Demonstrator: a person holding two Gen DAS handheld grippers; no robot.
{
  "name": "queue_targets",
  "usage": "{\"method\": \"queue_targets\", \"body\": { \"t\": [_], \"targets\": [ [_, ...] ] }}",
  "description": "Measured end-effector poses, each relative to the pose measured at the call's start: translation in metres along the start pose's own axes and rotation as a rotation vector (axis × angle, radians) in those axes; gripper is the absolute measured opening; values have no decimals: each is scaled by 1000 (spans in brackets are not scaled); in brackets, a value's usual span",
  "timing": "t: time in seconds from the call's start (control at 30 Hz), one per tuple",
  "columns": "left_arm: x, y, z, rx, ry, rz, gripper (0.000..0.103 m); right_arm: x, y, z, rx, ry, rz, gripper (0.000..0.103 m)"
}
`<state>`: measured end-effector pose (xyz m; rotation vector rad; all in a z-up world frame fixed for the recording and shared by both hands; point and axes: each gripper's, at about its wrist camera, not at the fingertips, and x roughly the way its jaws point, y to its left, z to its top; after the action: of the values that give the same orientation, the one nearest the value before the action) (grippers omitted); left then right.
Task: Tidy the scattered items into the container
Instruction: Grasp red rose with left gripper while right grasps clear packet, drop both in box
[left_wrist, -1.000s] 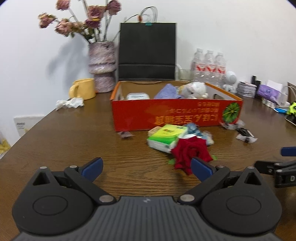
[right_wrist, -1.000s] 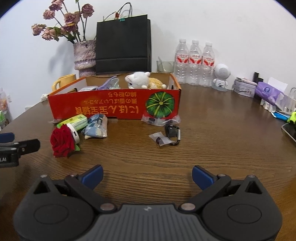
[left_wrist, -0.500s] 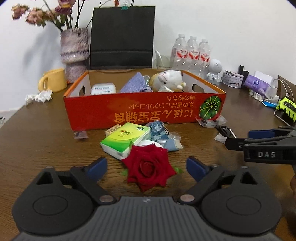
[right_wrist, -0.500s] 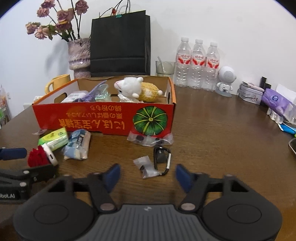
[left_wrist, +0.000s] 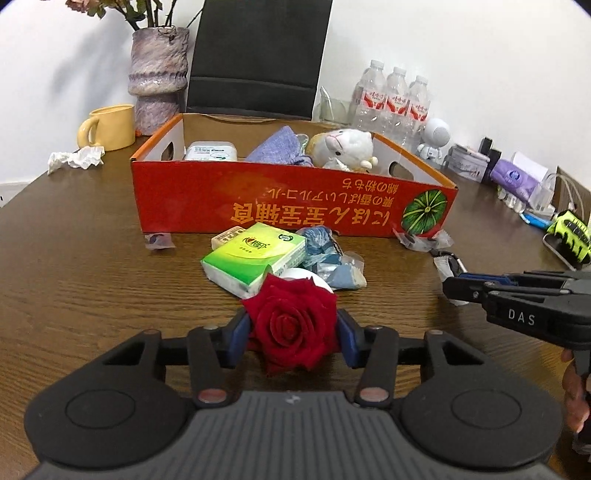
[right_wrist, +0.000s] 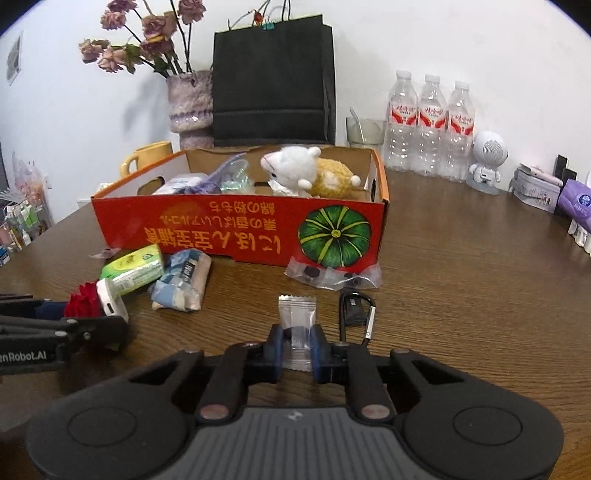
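An orange cardboard box (left_wrist: 295, 206) (right_wrist: 236, 229) stands mid-table and holds a plush sheep (right_wrist: 306, 173), a purple cloth (left_wrist: 280, 147) and a white pack (left_wrist: 210, 151). My left gripper (left_wrist: 293, 332) is shut on a red rose (left_wrist: 291, 325), also seen in the right wrist view (right_wrist: 83, 304). My right gripper (right_wrist: 297, 345) is shut on a small clear sachet (right_wrist: 297, 321). In front of the box lie a green tissue pack (left_wrist: 255, 254) (right_wrist: 133, 267), a blue snack packet (left_wrist: 328, 258) (right_wrist: 183, 280), a black carabiner (right_wrist: 356, 314) and a clear bag of small black parts (right_wrist: 334, 277).
Behind the box are a black paper bag (right_wrist: 273, 77), a vase of dried flowers (right_wrist: 188, 103), a yellow mug (left_wrist: 109, 127), three water bottles (right_wrist: 430, 125) and a white robot figure (right_wrist: 487, 158). A crumpled tissue (left_wrist: 75, 158) lies at left. Small items crowd the right table edge (left_wrist: 517, 181).
Both grippers moved forward and closed: the left onto the red rose, the right onto the clear sachet. One second ago both were open and farther back.
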<state>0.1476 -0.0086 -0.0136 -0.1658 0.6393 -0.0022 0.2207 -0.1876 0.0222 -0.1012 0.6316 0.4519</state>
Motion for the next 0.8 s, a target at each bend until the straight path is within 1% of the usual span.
{"method": "queue_targets", "body": {
  "t": [0.1, 0.23, 0.33, 0.43, 0.5, 0.6, 0.7, 0.8],
  "targets": [
    [-9, 3, 1, -13, -18, -19, 49, -8, 0, -1, 11, -25, 6, 14],
    [-28, 9, 10, -31, -63, -55, 49, -25, 1, 8, 32, -85, 19, 13],
    [-40, 13, 28, -37, -119, -70, 49, -37, 1, 26, 39, -146, 35, 14],
    [-46, 19, 55, -46, -185, -67, 49, -38, 1, 50, 45, -197, 38, 14],
    [-42, 22, 74, -49, -215, -51, 50, -30, -1, 68, 51, -216, 21, 13],
    [-26, 28, 102, -54, -242, -22, 50, -2, -8, 93, 92, -205, 6, 14],
    [0, 35, 122, -65, -242, 14, 50, 28, -14, 110, 140, -179, -21, 13],
    [32, 40, 133, -79, -226, 49, 50, 58, -21, 119, 185, -147, -32, 13]
  ]
}}
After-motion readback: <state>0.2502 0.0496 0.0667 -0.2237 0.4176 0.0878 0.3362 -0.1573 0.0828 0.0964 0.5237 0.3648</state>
